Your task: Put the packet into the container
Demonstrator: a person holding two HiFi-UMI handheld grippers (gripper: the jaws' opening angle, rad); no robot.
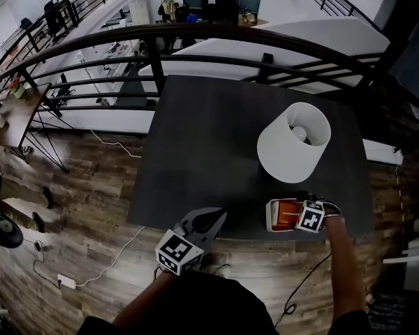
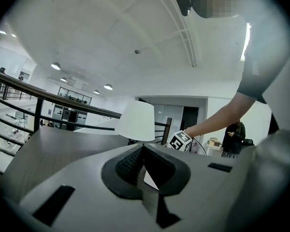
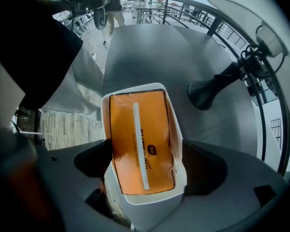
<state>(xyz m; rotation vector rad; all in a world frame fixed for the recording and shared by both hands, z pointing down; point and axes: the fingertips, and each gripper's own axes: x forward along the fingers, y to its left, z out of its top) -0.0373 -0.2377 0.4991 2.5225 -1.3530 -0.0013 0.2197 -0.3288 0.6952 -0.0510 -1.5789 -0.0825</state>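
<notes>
Orange and flat, the packet [image 3: 142,144] is lying inside the white container [image 3: 152,204], which is sitting between the released, spread jaws of the right gripper [image 3: 147,166]. That gripper's own view is showing the packet whole — the head view is catching only an orange patch beside the marker cube [image 1: 311,218], at the dark table's [image 1: 202,152] lower right edge. The left gripper [image 2: 141,148] is hanging clenched and empty, lower centre there.
</notes>
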